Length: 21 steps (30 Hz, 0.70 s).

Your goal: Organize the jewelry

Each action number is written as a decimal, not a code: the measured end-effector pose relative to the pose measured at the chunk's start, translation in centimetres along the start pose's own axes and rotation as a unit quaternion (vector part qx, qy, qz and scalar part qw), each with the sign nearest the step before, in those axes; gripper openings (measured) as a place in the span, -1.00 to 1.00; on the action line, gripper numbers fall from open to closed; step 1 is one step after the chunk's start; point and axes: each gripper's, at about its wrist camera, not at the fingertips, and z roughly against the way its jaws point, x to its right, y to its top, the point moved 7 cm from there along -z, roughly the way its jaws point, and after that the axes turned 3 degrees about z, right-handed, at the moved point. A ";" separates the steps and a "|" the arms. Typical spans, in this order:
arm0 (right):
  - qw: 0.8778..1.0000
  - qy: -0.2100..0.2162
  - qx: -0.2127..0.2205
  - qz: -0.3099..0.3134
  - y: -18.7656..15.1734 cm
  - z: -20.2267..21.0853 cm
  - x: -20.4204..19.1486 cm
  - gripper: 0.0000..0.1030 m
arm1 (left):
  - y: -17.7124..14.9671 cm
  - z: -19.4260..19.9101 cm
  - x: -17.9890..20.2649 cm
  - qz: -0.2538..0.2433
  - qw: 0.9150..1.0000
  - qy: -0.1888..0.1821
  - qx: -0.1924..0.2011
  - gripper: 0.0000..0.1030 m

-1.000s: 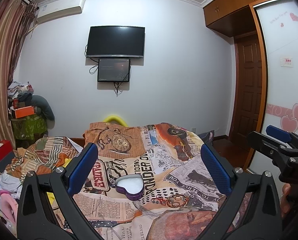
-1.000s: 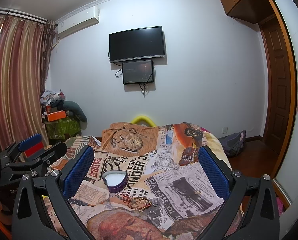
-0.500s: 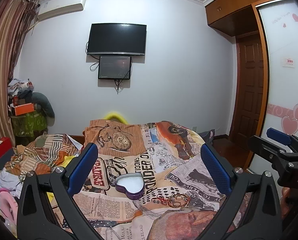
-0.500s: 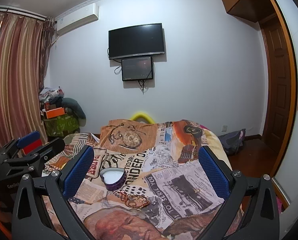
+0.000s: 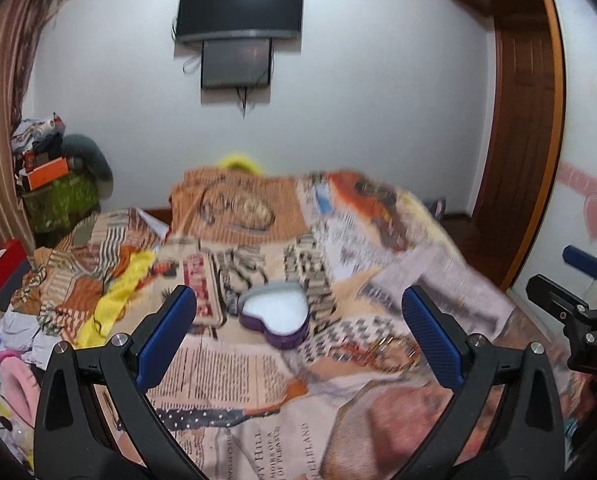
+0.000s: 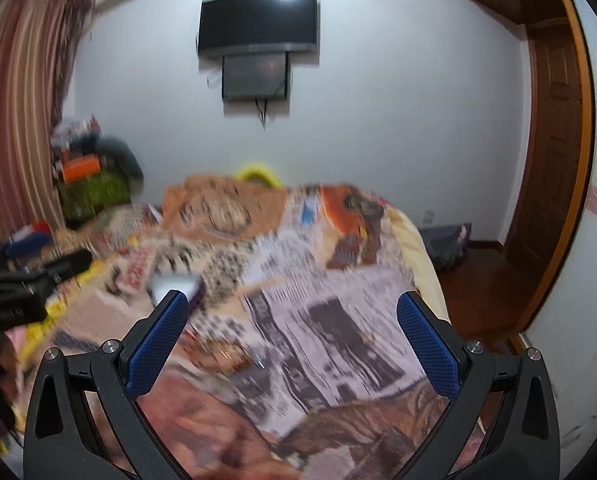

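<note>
Item: purple heart tin [image 5: 276,316], white inside, lidless, on bedspread [image 5: 258,364]. Jewelry [image 5: 378,354], blurred, just right. Left gripper [image 5: 298,336] and right gripper [image 6: 292,344]: fingers apart, empty, above both.

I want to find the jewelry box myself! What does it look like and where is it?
Look at the bed with the newspaper-print bedspread. Near its middle sits the heart-shaped box, with a tangle of jewelry just to its right. It is the only heart shape there, with purple sides and a plain white inside.

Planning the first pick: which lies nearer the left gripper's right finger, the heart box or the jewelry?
The jewelry; the purple heart box sits farther left, mid-gap.
</note>
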 end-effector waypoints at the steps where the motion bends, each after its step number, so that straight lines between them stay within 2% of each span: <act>1: 1.000 -0.003 -0.011 0.007 -0.6 -0.6 0.0 1.00 | -0.5 -0.8 0.0 -0.007 1.000 0.003 -0.013 1.00; 4: 0.998 -0.008 -0.050 0.031 -2.7 -2.4 0.1 1.00 | -2.4 -3.2 -0.1 -0.020 0.998 0.004 -0.053 1.00; 8: 0.995 0.009 -0.089 0.041 -4.5 -4.1 0.1 0.95 | -4.8 -5.8 0.4 -0.022 0.994 -0.024 -0.107 0.76; 12: 0.991 0.047 -0.124 0.032 -5.6 -5.6 0.1 0.59 | -6.1 -7.5 1.4 -0.017 0.988 -0.049 -0.142 0.50; 16: 0.984 0.090 -0.151 0.015 -6.4 -7.1 0.0 0.22 | -6.3 -8.5 2.8 -0.023 0.984 -0.078 -0.157 0.28; 18: 0.982 0.104 -0.158 0.016 -6.5 -7.6 -0.2 0.13 | -6.4 -9.0 3.5 -0.029 0.982 -0.091 -0.165 0.05; 21: 0.979 0.120 -0.165 0.016 -6.5 -8.2 -0.5 0.02 | -6.4 -9.5 4.6 -0.038 0.978 -0.108 -0.172 -0.13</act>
